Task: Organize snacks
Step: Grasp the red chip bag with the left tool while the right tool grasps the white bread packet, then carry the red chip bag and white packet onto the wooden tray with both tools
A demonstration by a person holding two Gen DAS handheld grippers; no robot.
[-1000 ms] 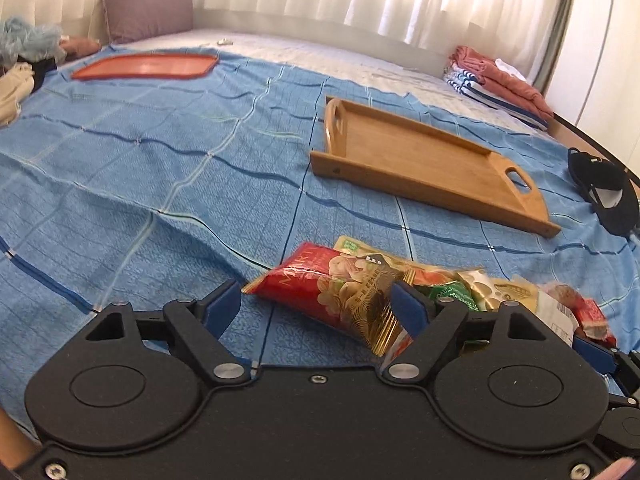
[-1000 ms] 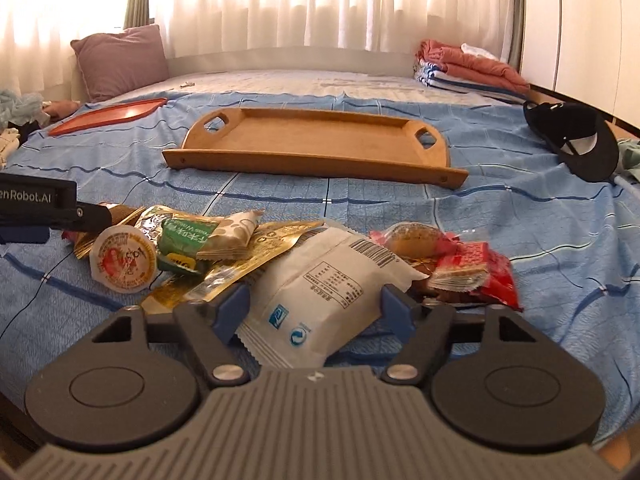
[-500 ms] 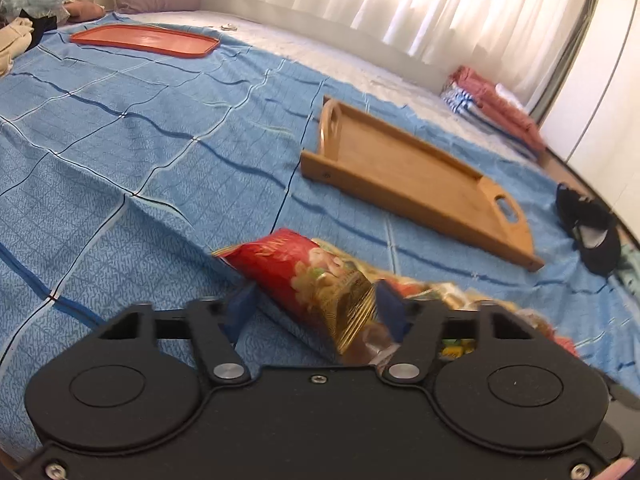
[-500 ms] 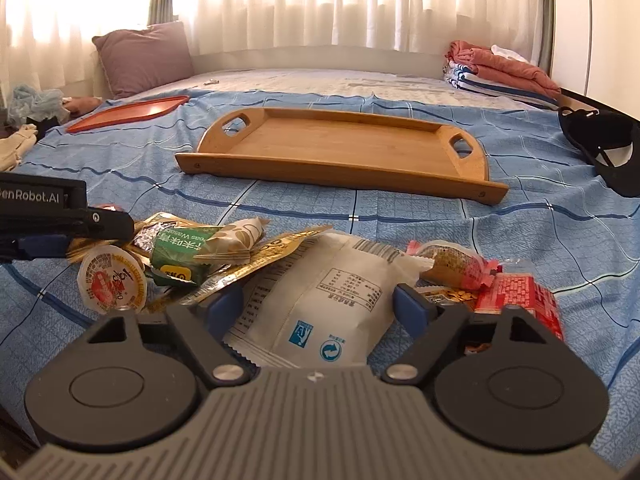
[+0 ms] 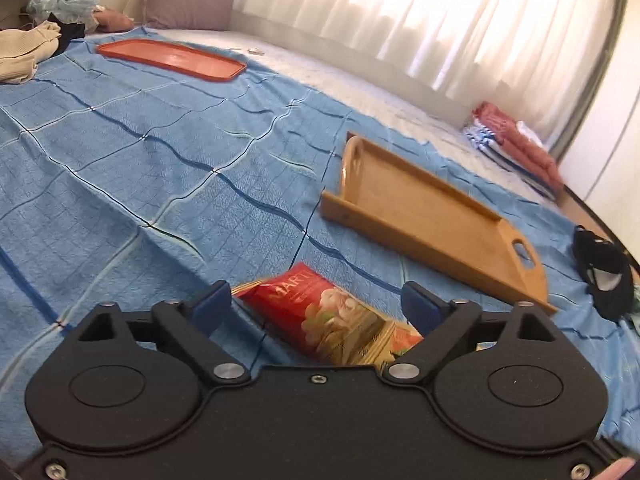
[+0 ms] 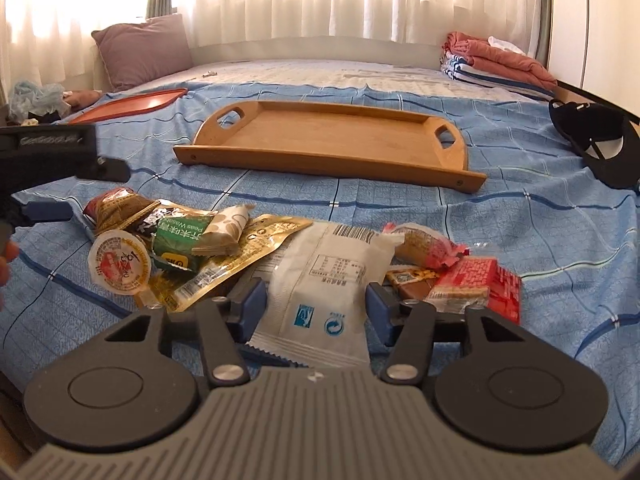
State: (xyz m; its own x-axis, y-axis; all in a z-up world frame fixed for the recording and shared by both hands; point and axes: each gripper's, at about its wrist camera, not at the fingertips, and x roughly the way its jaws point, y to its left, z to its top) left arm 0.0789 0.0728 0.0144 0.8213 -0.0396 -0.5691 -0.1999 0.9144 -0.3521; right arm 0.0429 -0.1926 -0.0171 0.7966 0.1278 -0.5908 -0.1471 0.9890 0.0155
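Currently both tongs sit low over the snack pile on the bed, at its near edge. Left tongs are spreading apart; the red pack lies between the pads, touching neither as far as I can see. Right tongs are closing around the white pack; the pads sit just beside its edges, and contact isn't clear, so no confirmed clamp. Rest of pile: jelly cup on the left, green pack and gold pack in the middle, red wrappers on the right, all overlapping. Wooden tray is mid-bed beyond the pile, nothing in it. Orange tray is near the far left corner, by the pillow. Black cap lies at the right edge.
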